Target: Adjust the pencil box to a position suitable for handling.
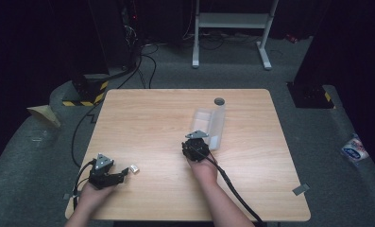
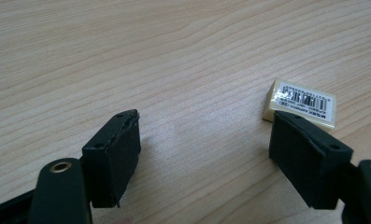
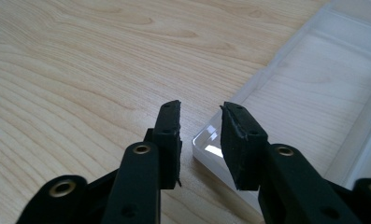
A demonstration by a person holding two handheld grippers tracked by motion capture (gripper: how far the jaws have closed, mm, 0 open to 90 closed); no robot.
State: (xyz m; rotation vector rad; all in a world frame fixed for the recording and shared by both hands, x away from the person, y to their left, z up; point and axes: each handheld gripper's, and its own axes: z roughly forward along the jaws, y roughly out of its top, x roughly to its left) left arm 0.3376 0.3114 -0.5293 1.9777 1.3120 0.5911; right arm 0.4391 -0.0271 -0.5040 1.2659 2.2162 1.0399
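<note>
A small cream eraser [image 1: 134, 168] with a barcode label lies on the wooden table [image 1: 157, 118] near the front left. My left gripper [image 1: 123, 172] is open wide just short of it. In the left gripper view the eraser [image 2: 300, 103] lies just beyond the right fingertip [image 2: 290, 133] of my left gripper [image 2: 206, 123], outside the gap. A clear plastic box [image 1: 212, 124] lies open at mid-table. My right gripper [image 1: 197, 142] is at its near end. In the right gripper view my right gripper [image 3: 201, 112] is narrowly open, its jaws straddling the near corner of the clear box [image 3: 314, 93].
A grey round grommet [image 1: 219, 100] sits in the table behind the box. Beyond the far edge stands a white frame [image 1: 232, 21], with cables on the floor. A white packet [image 1: 355, 149] lies on the floor at right.
</note>
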